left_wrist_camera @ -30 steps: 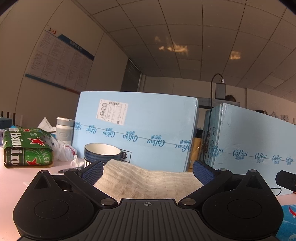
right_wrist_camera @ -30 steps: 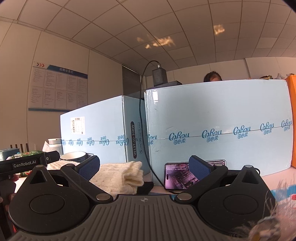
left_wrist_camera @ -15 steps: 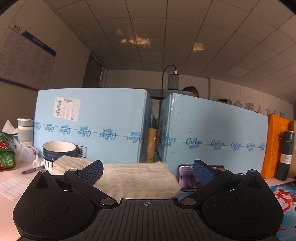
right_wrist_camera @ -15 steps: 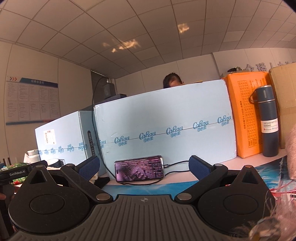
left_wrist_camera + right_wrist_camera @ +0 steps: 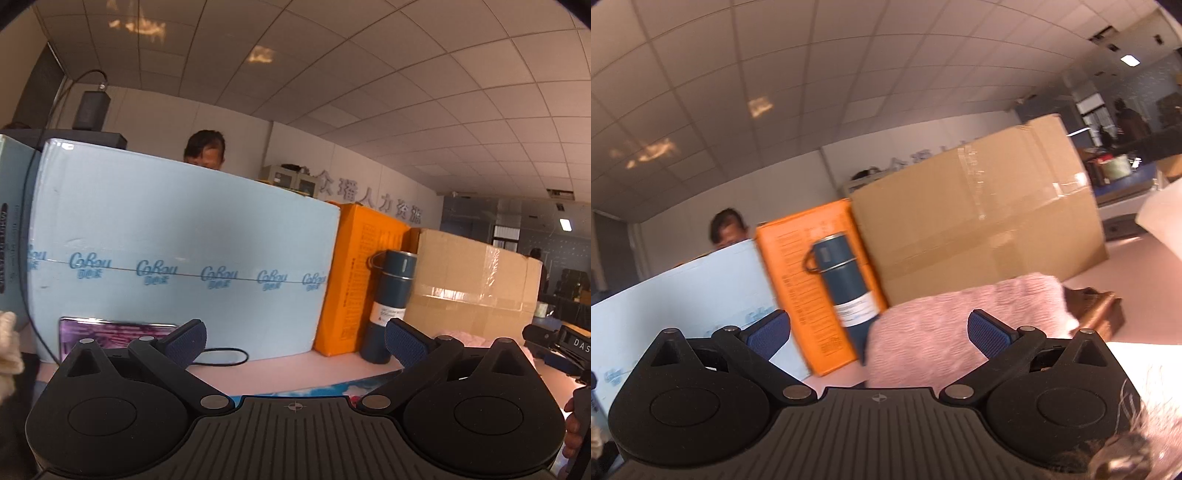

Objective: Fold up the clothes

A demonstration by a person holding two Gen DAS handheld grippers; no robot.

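Both claws swung right; pink fuzzy garment [image 5: 964, 332] lies crosswise ahead.

The left gripper [image 5: 294, 341] is held level, its jaws spread wide with nothing between them. The right gripper [image 5: 878, 329] is tilted to one side, its jaws likewise spread wide and gripping nothing.

A flask [image 5: 390, 306] stands before two boxes; a phone [image 5: 114, 332] lies left.

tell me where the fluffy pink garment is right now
In the right wrist view, the fluffy pink garment lies on the table ahead of the open right gripper, before the brown cardboard box.
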